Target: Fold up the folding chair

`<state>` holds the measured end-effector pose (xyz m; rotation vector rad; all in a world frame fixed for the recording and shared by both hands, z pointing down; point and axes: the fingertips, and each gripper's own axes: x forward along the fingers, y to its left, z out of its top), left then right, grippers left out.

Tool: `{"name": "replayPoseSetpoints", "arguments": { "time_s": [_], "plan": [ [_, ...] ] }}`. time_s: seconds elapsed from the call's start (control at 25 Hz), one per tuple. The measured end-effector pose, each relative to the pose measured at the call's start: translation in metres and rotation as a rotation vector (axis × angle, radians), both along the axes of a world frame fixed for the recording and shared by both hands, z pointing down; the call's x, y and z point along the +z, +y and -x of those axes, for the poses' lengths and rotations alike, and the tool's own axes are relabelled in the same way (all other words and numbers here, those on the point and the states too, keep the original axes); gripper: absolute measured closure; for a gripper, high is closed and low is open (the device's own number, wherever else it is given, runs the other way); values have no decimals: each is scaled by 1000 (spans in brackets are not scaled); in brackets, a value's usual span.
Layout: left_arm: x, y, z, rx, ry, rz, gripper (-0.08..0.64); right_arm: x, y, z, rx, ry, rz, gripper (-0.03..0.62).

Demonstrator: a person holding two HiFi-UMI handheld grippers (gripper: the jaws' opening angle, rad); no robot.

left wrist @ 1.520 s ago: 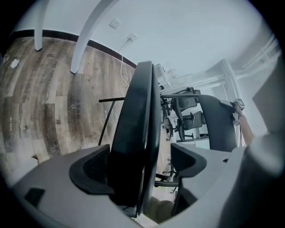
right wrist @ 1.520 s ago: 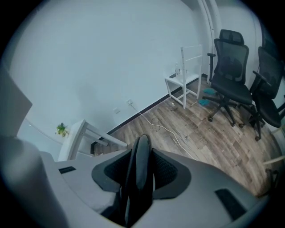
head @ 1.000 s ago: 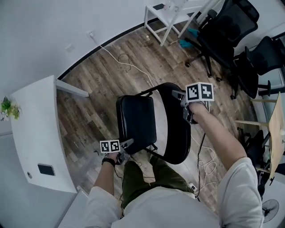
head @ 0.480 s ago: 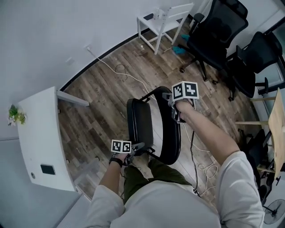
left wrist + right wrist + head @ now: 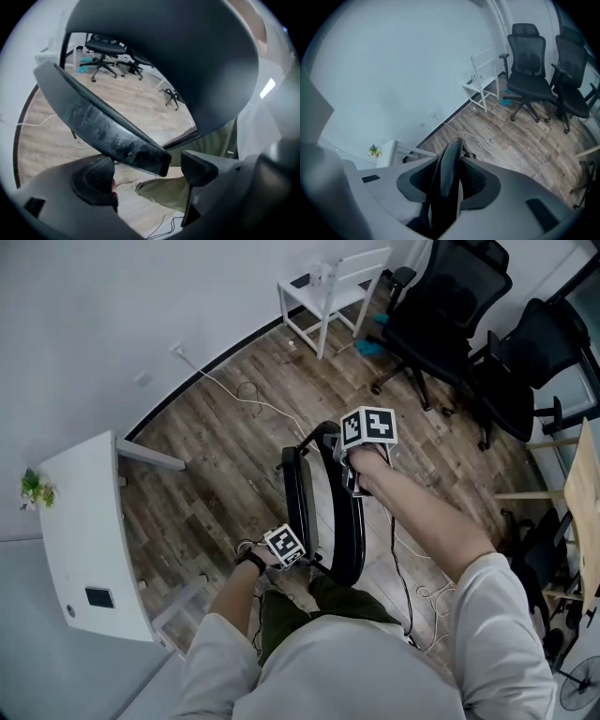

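Note:
The black folding chair stands almost folded, its seat tipped up on edge close to the backrest. My right gripper is at the top of the backrest and shut on it. In the right gripper view both pads squeeze the thin black backrest edge at my right gripper. My left gripper is at the seat's front edge near my legs. In the left gripper view the scuffed seat edge lies across my left gripper, with a gap to the right finger.
A white table stands at the left. A white chair and black office chairs stand at the back. Cables run over the wood floor. A wooden board edge is at the right.
The seat has swung up from flat to nearly against the backrest. My left gripper rose and moved right with the seat's front edge, rolling over. My right gripper shifted slightly left.

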<state>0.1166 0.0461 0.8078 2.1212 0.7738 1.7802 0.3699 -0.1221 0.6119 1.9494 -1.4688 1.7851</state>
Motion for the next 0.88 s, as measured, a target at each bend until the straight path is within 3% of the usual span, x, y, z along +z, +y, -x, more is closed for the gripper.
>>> {"name": "replayPoseSetpoints", "arguments": {
  "time_s": [0.24,0.36,0.4,0.48,0.52,0.64,0.88],
  "plan": [
    [7,14,-1,184,-39,-83,129,2,5,-4,3,-5,1,445],
    [-10,51,-4,236,-57,61,129,1,7,-7,5,-4,2,446],
    [-12,54,-7,254,-61,58,129,0,9,-8,5,-4,2,446],
    [-4,37,-15,292,-61,-78,129,0,12,-11,4,-6,4,446],
    [-2,35,-20,304,-52,-112,129,0,13,-12,4,-8,4,446],
    [0,44,-43,308,38,-107,129,1,16,-16,5,-9,3,446],
    [-7,51,-47,300,27,-124,129,2,24,-24,1,5,10,446]
  ]
}}
